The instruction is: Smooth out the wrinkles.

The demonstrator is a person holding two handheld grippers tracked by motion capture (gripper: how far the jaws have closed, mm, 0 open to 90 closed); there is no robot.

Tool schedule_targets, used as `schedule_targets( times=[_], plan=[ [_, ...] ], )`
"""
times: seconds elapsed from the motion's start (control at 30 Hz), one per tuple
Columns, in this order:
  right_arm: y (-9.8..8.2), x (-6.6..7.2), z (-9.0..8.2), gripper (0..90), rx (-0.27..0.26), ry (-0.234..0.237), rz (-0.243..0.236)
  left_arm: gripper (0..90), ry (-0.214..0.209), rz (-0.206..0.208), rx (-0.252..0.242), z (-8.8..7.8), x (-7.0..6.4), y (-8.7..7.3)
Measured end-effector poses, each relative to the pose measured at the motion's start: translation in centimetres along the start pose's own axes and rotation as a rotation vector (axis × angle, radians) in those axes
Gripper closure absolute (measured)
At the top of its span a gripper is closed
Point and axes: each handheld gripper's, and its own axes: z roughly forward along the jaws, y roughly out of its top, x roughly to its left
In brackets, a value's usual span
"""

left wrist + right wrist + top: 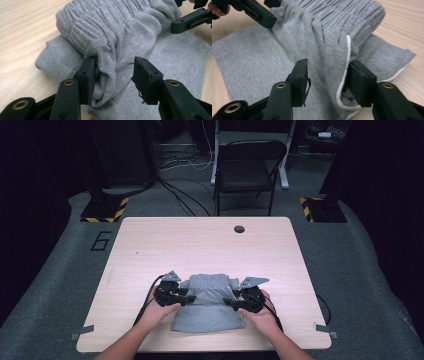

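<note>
From above, a folded grey garment (209,302) is seen lying on the near middle of the wooden surface (150,245), with its gathered waistband on the far side. The left gripper (186,296) is placed at the garment's left edge and the right gripper (229,301) at its right edge, so the cloth lies between the two, and its folded top runs from one gripper to the other. In the left gripper view, the fingers (86,75) are seen apart, with a bunched fold of the garment (112,42) standing between them; one finger is touched by the cloth, the other is not. In the right gripper view, the fingers (299,75) are also seen apart, with the white-trimmed edge of the garment (324,40) resting between them, unpressed. Both sets of fingers are judged open, the cloth let go.
</note>
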Motion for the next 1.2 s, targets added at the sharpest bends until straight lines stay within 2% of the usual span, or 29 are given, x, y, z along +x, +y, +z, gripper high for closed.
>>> schedule_targets(
  times=[0.03,0.1,0.13,0.27,0.3,0.37,0.43,0.53,0.6,0.67,0.73,0.83,0.87,0.97,1.03,1.2],
  plan=[
    [0.0,0.0,-0.1,48.4,-0.004,-0.006,0.005,49.4,0.004,-0.012,-0.007,-0.1,-0.1,0.0],
    [0.1,0.0,-0.3,46.5,-0.006,-0.007,0.005,47.8,0.004,-0.006,-0.016,-0.5,0.1,0.2],
    [0.2,-0.2,-0.4,46.2,-0.007,-0.010,-0.014,47.2,0.006,-0.016,-0.024,-0.6,0.1,0.3],
    [0.4,-0.2,-0.6,45.3,-0.015,-0.028,0.000,46.7,0.025,-0.038,-0.053,-1.0,0.4,0.8],
    [0.5,-0.2,-0.8,45.4,-0.017,-0.034,0.004,46.8,0.034,-0.029,-0.053,-1.1,0.6,1.0],
    [0.7,-0.1,-1.0,49.3,-0.032,-0.044,0.001,46.9,0.046,-0.040,-0.065,-1.2,0.9,1.5],
    [0.9,0.0,-1.0,58.8,-0.040,-0.063,-0.007,46.8,0.057,-0.035,-0.070,-1.4,1.3,2.0],
    [1.0,0.1,-0.9,67.4,-0.028,-0.081,-0.031,46.2,0.065,-0.042,-0.071,-1.2,1.9,2.5],
    [0.9,0.3,-0.7,72.7,-0.012,-0.082,-0.029,45.7,0.075,-0.064,-0.076,-0.9,2.1,2.7],
    [0.7,0.3,-0.5,78.2,0.006,-0.071,-0.042,45.6,0.085,-0.054,-0.067,-0.5,2.5,3.2],
    [0.5,0.4,-0.3,80.2,0.025,-0.054,-0.043,45.7,0.087,-0.087,-0.083,-0.2,2.6,3.7],
    [0.3,0.3,-0.2,80.9,0.039,-0.035,-0.048,45.6,0.084,-0.099,-0.078,0.5,3.0,4.7],
    [0.2,0.3,-0.2,80.9,0.033,-0.035,-0.028,45.6,0.083,-0.099,-0.078,0.7,3.1,5.0],
    [-0.1,0.2,-0.2,80.7,0.037,-0.022,-0.015,45.6,0.083,-0.095,-0.076,1.4,3.3,5.9],
    [-0.2,0.2,-0.2,80.1,0.033,-0.020,-0.026,45.4,0.086,-0.104,-0.077,1.8,3.3,6.5],
    [-0.3,0.2,-0.2,78.7,0.027,-0.018,-0.019,44.2,0.109,-0.094,-0.057,3.0,3.7,7.9]
  ],
)
